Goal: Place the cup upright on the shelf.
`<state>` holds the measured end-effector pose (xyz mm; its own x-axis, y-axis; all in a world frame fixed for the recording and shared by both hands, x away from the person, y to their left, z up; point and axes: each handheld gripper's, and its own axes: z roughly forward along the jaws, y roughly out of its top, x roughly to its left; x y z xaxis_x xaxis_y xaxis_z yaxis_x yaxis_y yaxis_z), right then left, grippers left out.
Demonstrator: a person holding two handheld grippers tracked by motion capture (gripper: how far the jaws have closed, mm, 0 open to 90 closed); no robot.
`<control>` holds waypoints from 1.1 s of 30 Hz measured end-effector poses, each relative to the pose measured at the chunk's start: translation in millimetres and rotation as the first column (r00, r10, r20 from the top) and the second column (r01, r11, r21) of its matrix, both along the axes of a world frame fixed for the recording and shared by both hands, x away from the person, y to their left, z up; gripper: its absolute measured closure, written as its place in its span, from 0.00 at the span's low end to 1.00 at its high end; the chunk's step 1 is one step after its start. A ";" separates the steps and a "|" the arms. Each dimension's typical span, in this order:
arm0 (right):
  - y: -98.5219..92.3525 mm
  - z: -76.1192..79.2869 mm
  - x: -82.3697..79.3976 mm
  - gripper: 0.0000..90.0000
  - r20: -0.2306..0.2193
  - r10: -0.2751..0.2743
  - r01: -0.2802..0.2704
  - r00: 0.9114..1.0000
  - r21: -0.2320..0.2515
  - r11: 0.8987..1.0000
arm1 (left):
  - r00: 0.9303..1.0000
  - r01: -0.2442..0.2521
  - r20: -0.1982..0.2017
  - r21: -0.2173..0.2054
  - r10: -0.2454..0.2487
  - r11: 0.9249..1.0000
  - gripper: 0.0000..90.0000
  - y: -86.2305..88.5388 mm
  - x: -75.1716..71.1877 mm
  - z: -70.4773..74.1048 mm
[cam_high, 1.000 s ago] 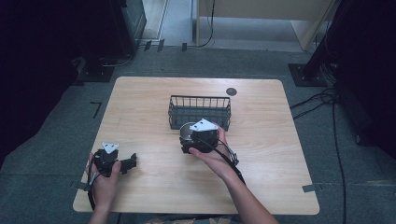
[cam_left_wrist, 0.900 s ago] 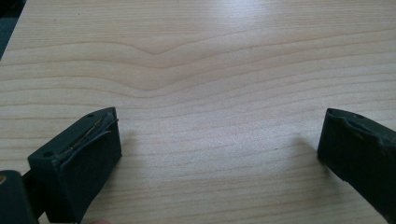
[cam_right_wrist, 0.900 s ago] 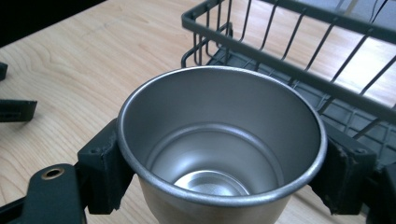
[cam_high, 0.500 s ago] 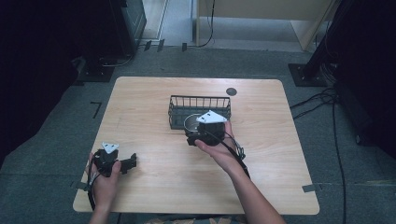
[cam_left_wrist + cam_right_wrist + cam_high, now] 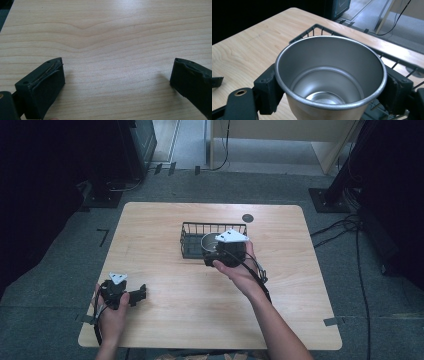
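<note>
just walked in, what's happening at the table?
A person works at a wooden table with a hand-held gripper in each hand. The right hand-held gripper is clamped on a steel cup, holding it upright and empty at the near edge of a black wire basket, over its rim. The left hand-held gripper sits low over bare table near the front left corner, jaws wide apart and holding nothing. The cup looks headed into the basket but is not released yet.

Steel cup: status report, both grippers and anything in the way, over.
Right gripper shut on steel cup, upright, at wire basket near edge. Left gripper open, nothing between its jaws, low over bare table. No obstruction seen around basket.
</note>
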<state>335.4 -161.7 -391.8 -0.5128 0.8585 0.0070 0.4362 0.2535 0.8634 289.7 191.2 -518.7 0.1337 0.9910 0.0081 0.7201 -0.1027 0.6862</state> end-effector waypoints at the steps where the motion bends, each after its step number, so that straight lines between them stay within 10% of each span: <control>1: -0.5 2.1 0.6 0.21 0.004 -0.002 0.002 1.000 0.000 1.000 | 1.000 0.000 0.000 0.000 0.000 1.000 0.00 0.0 0.0 0.0; 18: -17.2 26.1 23.0 0.21 0.039 -0.050 0.050 0.998 -0.012 0.999 | 1.000 0.000 -0.001 0.001 0.000 1.000 0.00 0.0 0.0 0.0; 33: -31.3 17.4 61.1 0.21 0.024 -0.137 0.137 0.990 -0.025 0.990 | 1.000 0.001 -0.002 0.001 -0.001 1.000 0.00 0.0 0.0 0.1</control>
<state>396.5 -193.1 -374.5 -0.3903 0.9203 -0.0271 0.4490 0.2160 0.8670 289.7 191.2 -518.6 0.1343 0.9909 0.0089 0.7213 -0.1039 0.6848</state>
